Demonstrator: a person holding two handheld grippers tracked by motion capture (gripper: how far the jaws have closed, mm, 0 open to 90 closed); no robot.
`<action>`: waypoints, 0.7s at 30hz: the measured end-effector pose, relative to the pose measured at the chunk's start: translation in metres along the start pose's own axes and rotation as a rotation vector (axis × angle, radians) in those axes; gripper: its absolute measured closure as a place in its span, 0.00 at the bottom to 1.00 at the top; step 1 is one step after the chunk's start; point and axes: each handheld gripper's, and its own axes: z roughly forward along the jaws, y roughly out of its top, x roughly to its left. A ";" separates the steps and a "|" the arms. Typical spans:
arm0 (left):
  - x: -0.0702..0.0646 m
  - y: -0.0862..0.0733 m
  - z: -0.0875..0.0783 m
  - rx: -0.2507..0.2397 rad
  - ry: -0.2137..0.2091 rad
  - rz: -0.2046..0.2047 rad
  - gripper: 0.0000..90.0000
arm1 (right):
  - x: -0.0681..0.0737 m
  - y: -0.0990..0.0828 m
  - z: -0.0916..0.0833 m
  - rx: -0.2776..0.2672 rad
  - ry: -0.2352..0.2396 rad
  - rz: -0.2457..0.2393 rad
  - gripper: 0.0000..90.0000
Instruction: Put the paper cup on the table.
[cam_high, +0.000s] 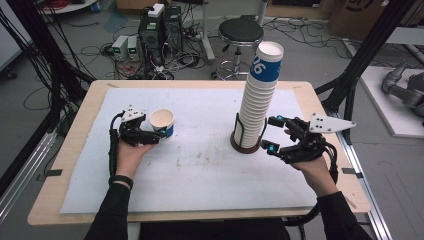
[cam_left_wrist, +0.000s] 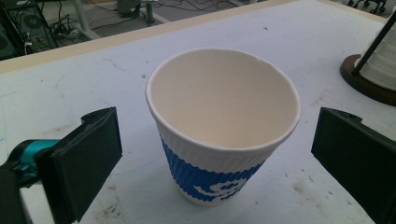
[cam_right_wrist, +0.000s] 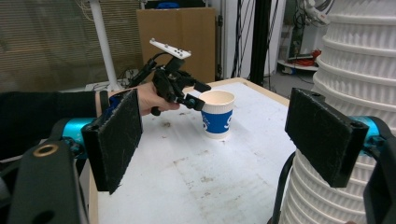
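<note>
Overhead, cup stack full height.

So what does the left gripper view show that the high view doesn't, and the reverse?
Left gripper view alone: the bare white inside of the blue-and-white ribbed paper cup, seen close, and clear gaps between the cup and both black fingers of the left gripper.

High view alone: the whole tall stack of white ribbed paper cups, the right gripper open beside it, the black round stool and the computers on the floor.

Both: the single cup upright on the white table mat, and the stack's dark round base.
</note>
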 end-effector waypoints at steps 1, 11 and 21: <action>-0.001 0.000 -0.002 0.000 -0.002 0.004 0.02 | 0.000 0.000 0.000 -0.002 0.000 -0.004 0.21; -0.013 0.013 -0.027 -0.056 -0.073 0.029 0.02 | -0.002 -0.001 0.000 0.008 0.007 0.005 0.21; -0.051 0.042 -0.038 -0.143 -0.198 0.090 0.02 | -0.009 -0.004 -0.006 0.004 -0.014 0.014 0.21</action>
